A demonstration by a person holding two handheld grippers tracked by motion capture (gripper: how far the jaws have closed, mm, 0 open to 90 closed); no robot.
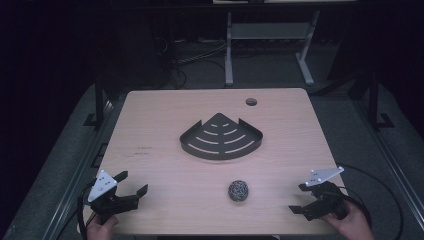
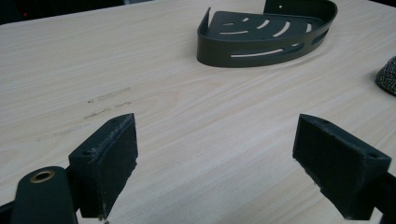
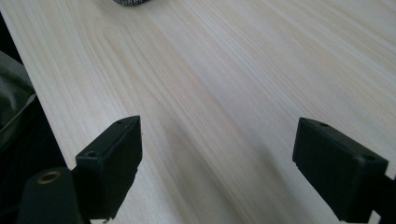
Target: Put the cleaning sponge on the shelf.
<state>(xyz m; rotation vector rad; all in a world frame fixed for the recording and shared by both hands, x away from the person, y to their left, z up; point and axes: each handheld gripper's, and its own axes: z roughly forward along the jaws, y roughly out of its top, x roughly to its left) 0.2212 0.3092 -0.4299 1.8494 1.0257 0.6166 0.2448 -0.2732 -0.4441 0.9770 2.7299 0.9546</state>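
High view, left hand-held gripper (image 1: 134, 183) and right hand-held gripper (image 1: 298, 198) wide open, empty, at near corners of tabletop (image 1: 165, 115), scrubber ball (image 1: 239, 190) near front edge, corner rack (image 1: 221, 137) at centre.

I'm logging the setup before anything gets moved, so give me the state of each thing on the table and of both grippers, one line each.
Corner shelf basket: flat on the table, slotted floor up, nothing in it.
Steel wool ball: loose on the table, in front of the basket, apart from it.
Left gripper: open, holding nothing.
Right gripper: open, holding nothing.
Table: bare wood, round hole near far edge.
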